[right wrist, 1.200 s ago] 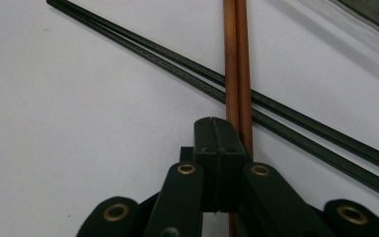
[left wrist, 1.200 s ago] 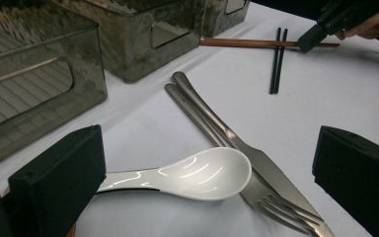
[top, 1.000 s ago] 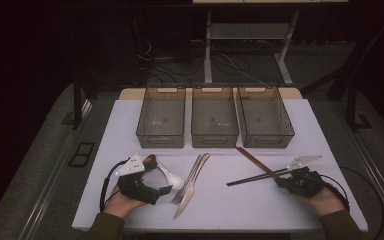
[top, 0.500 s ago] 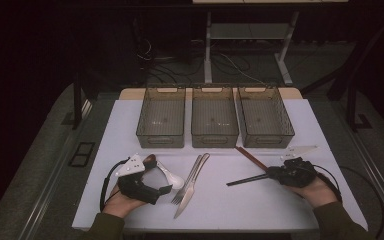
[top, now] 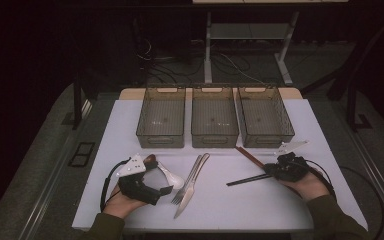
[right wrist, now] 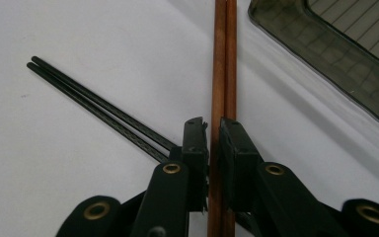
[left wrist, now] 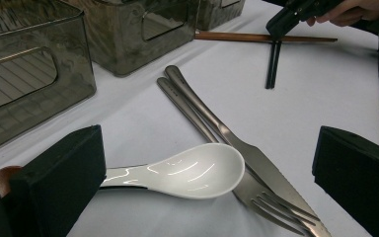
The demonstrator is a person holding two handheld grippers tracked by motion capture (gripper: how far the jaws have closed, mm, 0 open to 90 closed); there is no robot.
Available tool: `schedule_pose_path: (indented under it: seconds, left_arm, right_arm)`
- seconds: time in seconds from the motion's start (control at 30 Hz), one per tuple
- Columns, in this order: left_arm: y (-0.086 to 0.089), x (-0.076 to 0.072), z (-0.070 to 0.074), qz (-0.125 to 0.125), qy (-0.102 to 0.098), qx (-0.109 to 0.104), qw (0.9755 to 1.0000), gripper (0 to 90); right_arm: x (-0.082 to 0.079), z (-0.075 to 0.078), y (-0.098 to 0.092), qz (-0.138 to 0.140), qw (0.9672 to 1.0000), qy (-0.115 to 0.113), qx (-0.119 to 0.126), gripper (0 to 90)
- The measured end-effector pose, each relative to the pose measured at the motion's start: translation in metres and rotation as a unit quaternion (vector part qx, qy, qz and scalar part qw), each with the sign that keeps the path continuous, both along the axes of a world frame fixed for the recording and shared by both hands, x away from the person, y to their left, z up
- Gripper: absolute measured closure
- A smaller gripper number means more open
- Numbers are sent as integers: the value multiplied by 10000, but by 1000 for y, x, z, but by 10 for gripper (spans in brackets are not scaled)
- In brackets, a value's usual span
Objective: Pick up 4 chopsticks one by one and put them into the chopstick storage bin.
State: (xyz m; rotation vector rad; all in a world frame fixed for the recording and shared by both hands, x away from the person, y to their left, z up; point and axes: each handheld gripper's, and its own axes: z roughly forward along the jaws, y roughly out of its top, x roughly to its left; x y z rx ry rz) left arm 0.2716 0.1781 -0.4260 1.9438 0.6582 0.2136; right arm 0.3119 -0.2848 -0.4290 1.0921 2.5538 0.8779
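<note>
Meanwhile three bins (top: 214, 125) sit bare; the right gripper (right wrist: 214, 129) pinches brown chopsticks (right wrist: 225, 59); the left gripper (top: 166, 189) gapes.

Dim lab test bench, white table (top: 325, 150), floor cables (top: 230, 62), metal stand (top: 285, 60)

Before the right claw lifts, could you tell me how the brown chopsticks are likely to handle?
The brown chopsticks look thin, straight and probably stiff. They are two separate round sticks lying side by side, so they may roll or split apart. The right claw sits narrowly around them near one end, so the long free end may sag or swing.
</note>
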Motion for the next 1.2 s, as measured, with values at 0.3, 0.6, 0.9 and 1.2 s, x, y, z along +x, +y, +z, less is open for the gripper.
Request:
schedule_pose_path:
  seconds: [0.3,0.6,0.9,1.2]
  left_arm:
    - [0,0,0,-13,4,-21,10000,0]
    - [-1,-1,0,-25,2,-20,10000,0]
    - [0,-1,0,-30,3,-27,10000,0]
    - [-1,-1,0,-46,3,-22,10000,0]
  right_arm:
    - [0,-1,1,16,10000,-45,-19,825]
    - [-1,-1,1,43,9999,-91,-50,826]
    - [-1,-2,0,37,9999,-114,-108,813]
    - [-1,-5,5,106,9997,-84,-185,819]
